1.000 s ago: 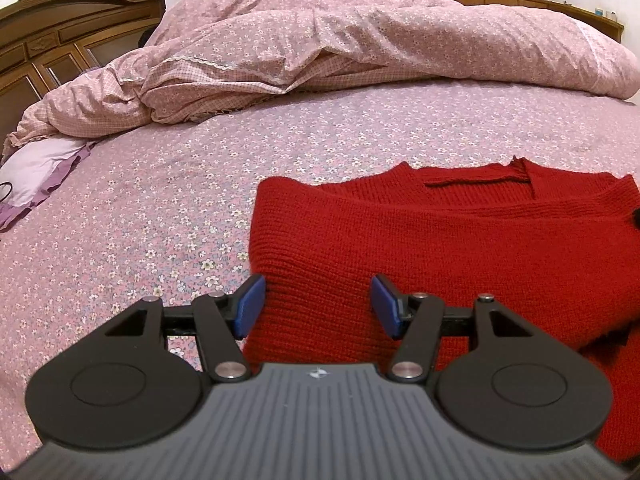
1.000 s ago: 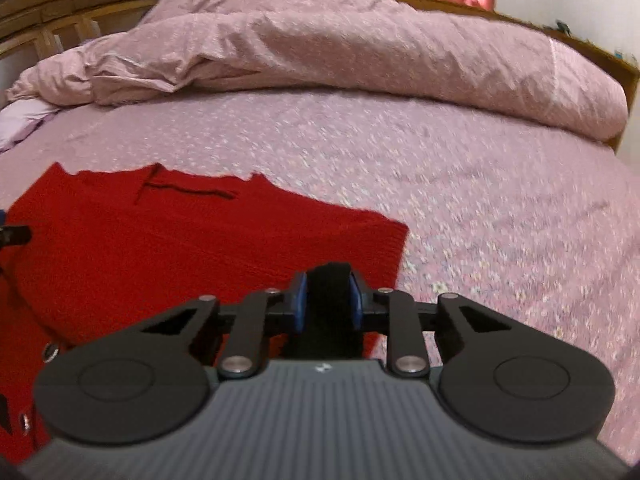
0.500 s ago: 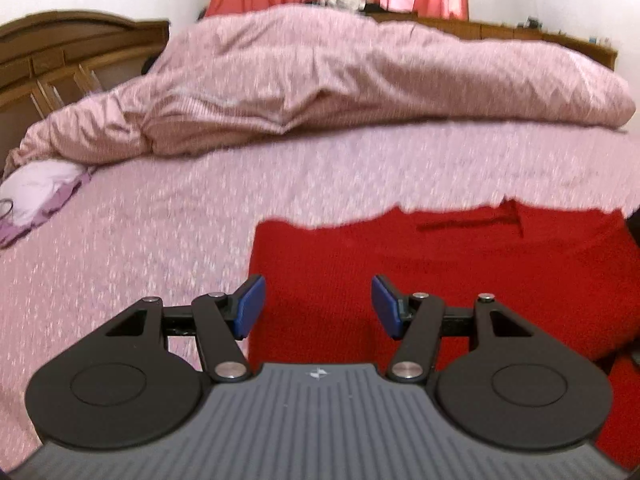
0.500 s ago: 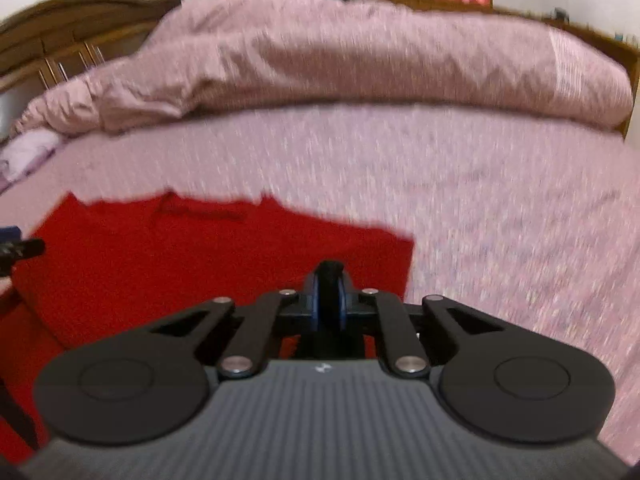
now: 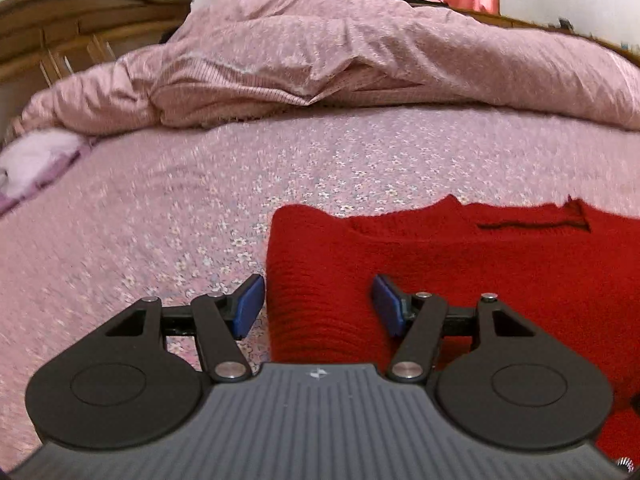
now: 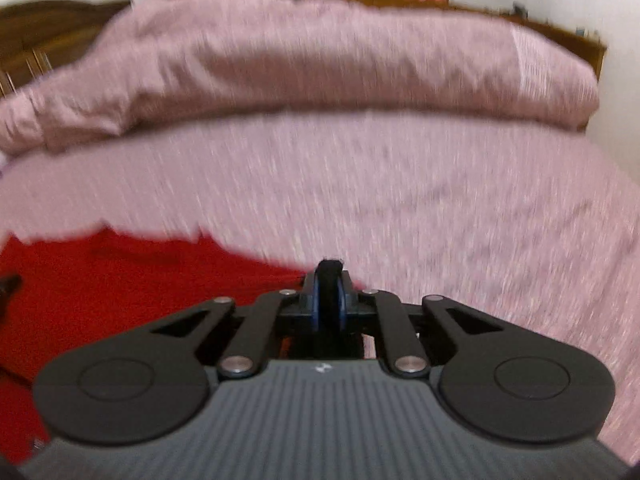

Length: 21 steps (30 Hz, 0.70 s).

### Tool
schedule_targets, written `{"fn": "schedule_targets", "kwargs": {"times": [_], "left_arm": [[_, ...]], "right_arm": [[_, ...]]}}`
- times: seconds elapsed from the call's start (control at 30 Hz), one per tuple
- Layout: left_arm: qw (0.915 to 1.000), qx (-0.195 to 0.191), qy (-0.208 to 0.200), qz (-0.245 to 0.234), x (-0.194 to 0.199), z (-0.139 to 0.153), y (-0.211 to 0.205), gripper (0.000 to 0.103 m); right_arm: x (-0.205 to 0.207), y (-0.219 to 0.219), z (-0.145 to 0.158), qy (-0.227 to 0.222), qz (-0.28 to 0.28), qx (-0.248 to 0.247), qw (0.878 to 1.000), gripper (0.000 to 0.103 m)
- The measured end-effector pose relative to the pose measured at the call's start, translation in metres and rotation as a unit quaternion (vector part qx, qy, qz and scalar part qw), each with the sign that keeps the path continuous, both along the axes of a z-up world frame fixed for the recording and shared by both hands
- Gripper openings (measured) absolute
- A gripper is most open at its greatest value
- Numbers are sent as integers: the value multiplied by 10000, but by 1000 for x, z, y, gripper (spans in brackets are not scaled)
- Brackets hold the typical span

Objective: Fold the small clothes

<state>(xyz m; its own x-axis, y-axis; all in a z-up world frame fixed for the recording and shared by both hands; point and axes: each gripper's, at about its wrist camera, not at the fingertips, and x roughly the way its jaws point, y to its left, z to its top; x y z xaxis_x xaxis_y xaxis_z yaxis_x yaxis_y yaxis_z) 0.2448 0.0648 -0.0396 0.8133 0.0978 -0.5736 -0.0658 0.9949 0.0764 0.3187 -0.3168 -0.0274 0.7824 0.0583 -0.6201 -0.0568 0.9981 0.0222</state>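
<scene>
A red knitted sweater (image 5: 460,272) lies flat on the bed, neckline at the far side. My left gripper (image 5: 318,304) hovers over its left edge. Its jaws are opening, and the blue pads (image 5: 249,306) stand apart on either side of the red knit without pressing it. In the blurred right wrist view the sweater (image 6: 132,292) fills the lower left. My right gripper (image 6: 329,300) is shut at the sweater's right corner. A narrow dark strip shows between its pads. I cannot tell whether any cloth is caught there.
A pink floral bedsheet (image 5: 200,208) covers the mattress. A bunched pink duvet (image 5: 360,60) lies across the far side, with a wooden headboard (image 5: 60,36) at the left. A pale purple cloth (image 5: 32,160) sits at the left edge.
The right gripper's pads closed together. Both views shifted, and the sweater's right corner now sits at the right gripper's tip. The sweater sits lower in both views.
</scene>
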Motion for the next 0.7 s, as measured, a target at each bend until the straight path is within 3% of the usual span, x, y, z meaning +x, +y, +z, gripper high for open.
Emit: {"fn": "schedule_targets", "kwargs": {"times": [0.1, 0.27, 0.43, 0.5, 0.7], "left_arm": [[10000, -24, 48, -29, 6, -3, 4, 73], [9995, -296, 139, -16, 2, 5, 13, 74], [9996, -167, 30, -231, -21, 23, 11, 74], [9995, -64, 33, -308, -29, 26, 9, 74], [9990, -283, 141, -320, -40, 28, 11, 74]], "right_arm": [[2, 3, -19, -27, -53, -108, 9999, 18], [4, 6, -10, 28, -102, -245, 9996, 23], [-21, -21, 13, -58, -484, 493, 9976, 24], [-36, -31, 18, -116, -601, 746, 9953, 39], [-57, -41, 2, 222, -326, 1385, 9896, 42]]}}
